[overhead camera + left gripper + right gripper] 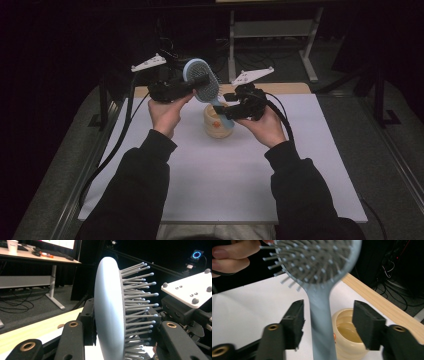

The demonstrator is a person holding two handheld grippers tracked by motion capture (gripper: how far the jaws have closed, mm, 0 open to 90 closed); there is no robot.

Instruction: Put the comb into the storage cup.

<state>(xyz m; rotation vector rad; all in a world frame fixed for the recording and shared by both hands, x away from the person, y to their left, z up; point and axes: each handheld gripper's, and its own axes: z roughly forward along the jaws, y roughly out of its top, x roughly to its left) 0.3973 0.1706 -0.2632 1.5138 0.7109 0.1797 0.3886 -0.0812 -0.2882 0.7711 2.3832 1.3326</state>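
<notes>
the left gripper (200,80) is clamped across the head of the light blue hairbrush (202,84): in the left gripper view its two black jaws press the brush head (110,312) from the smooth back and from the bristle side, and the head stands on edge between them. the right gripper (225,109) stands open around the brush handle (320,315); in the right gripper view the handle passes between the two pads with a gap on each side, so nothing is gripped there. the brush is held in the air just above the cream jar (218,121), head up and away from the person, handle slanting down toward the jar's mouth. the jar (348,333) is open-topped, has a small orange mark on its side, and sits just behind the handle, partly hidden by it. it stands on the white mat (220,175), toward the mat's far edge. beyond the jar a wooden strip (384,305) borders the mat. well beyond the jar stand a desk frame (272,30) and dark floor.
</notes>
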